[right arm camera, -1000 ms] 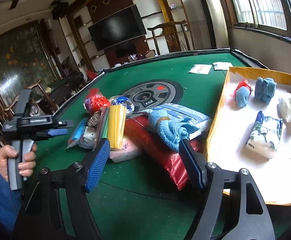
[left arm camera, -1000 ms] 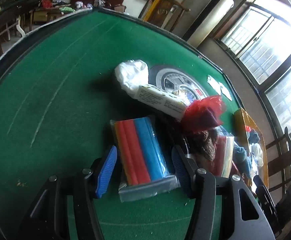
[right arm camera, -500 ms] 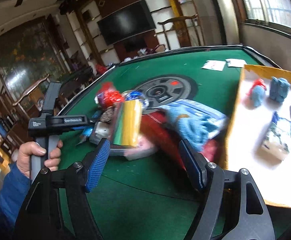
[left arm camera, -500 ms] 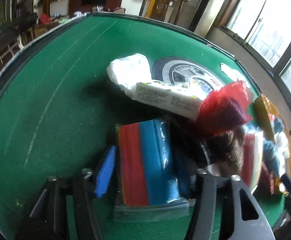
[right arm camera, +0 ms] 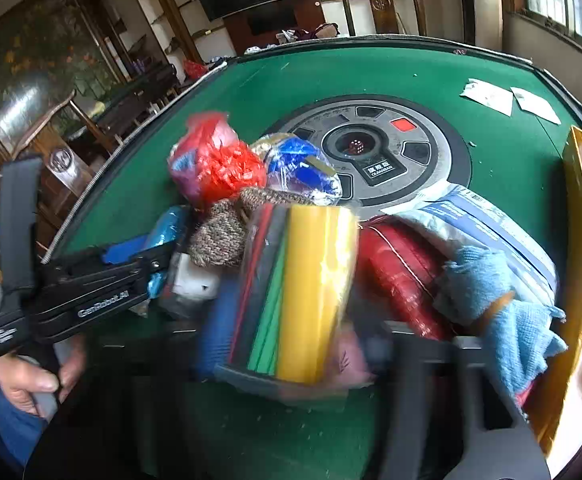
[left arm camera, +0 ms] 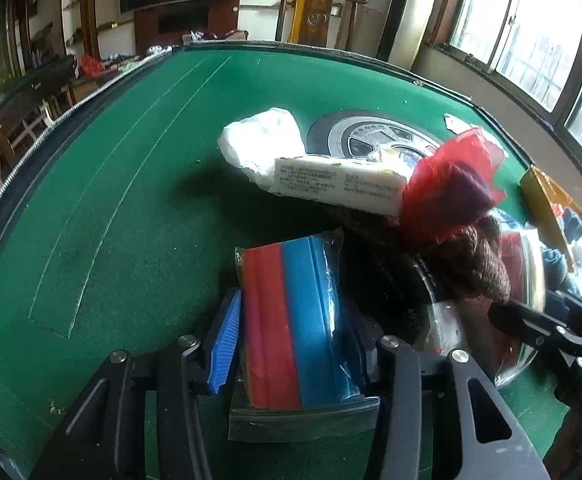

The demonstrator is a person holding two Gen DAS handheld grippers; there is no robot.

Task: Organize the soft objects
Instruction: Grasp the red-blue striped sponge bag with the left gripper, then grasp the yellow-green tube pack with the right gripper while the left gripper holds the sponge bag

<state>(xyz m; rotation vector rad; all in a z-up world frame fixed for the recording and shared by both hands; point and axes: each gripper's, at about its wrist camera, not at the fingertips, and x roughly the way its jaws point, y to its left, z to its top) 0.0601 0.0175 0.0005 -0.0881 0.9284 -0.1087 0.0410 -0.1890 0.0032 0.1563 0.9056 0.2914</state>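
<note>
A heap of soft goods lies on the green table (left arm camera: pixel 131 200). My left gripper (left arm camera: pixel 291 344) is shut on a clear-bagged pack of red and blue foam strips (left arm camera: pixel 291 312), one blue pad (left arm camera: pixel 223 340) tight against its left side. In the right wrist view, motion-blurred, my right gripper (right arm camera: pixel 295 336) is closing its jaws on a bagged pack of yellow, green and black strips (right arm camera: pixel 311 280), which sits between them with the fingers against its sides. The left gripper (right arm camera: pixel 91 288) shows there too, held by a hand (right arm camera: pixel 27 380).
A white bag (left arm camera: pixel 263 140), a printed white packet (left arm camera: pixel 339 184), a red plastic bag (left arm camera: pixel 451 184) and brown knitwear (left arm camera: pixel 471 264) crowd the heap. A red package (right arm camera: pixel 399 272) and blue cloth (right arm camera: pixel 503 312) lie beside a yellow-rimmed tray (right arm camera: pixel 575 240). The table's round centre panel (right arm camera: pixel 371 148) is behind.
The left jaws closed onto the red and blue pack and the wrist rolled. The right gripper swung left from the blue cloth to the yellow pack and its jaws narrowed around it.
</note>
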